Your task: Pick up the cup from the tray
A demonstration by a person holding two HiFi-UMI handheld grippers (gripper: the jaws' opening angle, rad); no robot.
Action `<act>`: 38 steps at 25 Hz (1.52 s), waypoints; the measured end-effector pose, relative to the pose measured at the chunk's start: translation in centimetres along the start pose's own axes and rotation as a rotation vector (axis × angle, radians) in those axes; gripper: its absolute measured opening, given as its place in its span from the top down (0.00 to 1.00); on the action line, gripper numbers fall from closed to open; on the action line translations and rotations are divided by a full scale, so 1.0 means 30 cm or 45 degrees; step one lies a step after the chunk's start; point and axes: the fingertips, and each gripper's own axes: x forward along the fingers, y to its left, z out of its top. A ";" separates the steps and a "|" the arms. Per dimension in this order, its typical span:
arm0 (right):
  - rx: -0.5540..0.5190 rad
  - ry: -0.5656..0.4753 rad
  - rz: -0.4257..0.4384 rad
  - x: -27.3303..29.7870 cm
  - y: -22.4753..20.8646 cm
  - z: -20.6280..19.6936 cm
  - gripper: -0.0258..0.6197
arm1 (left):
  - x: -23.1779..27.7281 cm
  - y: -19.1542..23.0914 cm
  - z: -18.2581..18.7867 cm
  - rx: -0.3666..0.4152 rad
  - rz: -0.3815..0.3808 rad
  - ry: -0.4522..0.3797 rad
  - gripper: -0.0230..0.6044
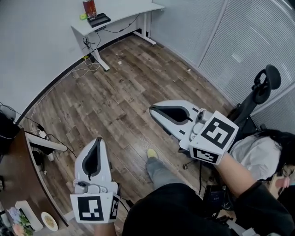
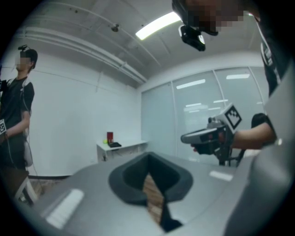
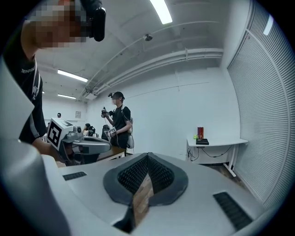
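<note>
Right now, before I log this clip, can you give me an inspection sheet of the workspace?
Surface: wood floor under both grippers; white desk far off; dark table at lower left.
Job's things: nothing seen.
Clutter: red container and black flat item on the desk; small dish on the dark table.
Grippers: left gripper and right gripper both shut, nothing between the jaws, held in the air.
Cables: loose cables on the floor below the desk.
Surroundings: office chair; another person at right.

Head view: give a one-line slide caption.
Shut, empty left gripper and right gripper above a wooden floor; white desk beyond.
</note>
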 end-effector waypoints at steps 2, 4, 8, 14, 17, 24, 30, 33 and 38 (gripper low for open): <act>0.010 0.006 -0.001 0.033 -0.044 -0.004 0.95 | 0.044 0.020 -0.005 -0.006 0.003 0.010 0.97; 0.018 0.010 0.004 0.068 -0.087 0.004 0.95 | 0.088 0.045 -0.002 -0.016 0.011 0.022 0.97; 0.024 0.032 0.027 0.141 -0.161 0.032 0.95 | 0.174 0.108 0.025 -0.033 0.029 0.040 0.97; 0.033 0.038 0.048 0.224 -0.273 0.030 0.95 | 0.296 0.169 0.035 -0.029 0.046 0.060 0.97; 0.024 0.049 0.063 0.250 -0.344 0.015 0.95 | 0.384 0.181 0.043 -0.025 0.050 0.066 0.97; 0.057 0.016 0.053 0.276 -0.545 0.003 0.95 | 0.590 0.162 0.081 0.004 0.040 0.069 0.97; 0.051 0.012 0.078 0.318 -0.661 -0.003 0.95 | 0.708 0.172 0.100 0.022 0.054 0.075 0.97; 0.073 -0.012 0.067 0.323 -0.731 0.008 0.95 | 0.757 0.168 0.109 0.030 0.062 0.079 0.97; 0.076 -0.010 0.084 0.341 -0.794 0.002 0.95 | 0.811 0.174 0.114 0.028 0.082 0.088 0.97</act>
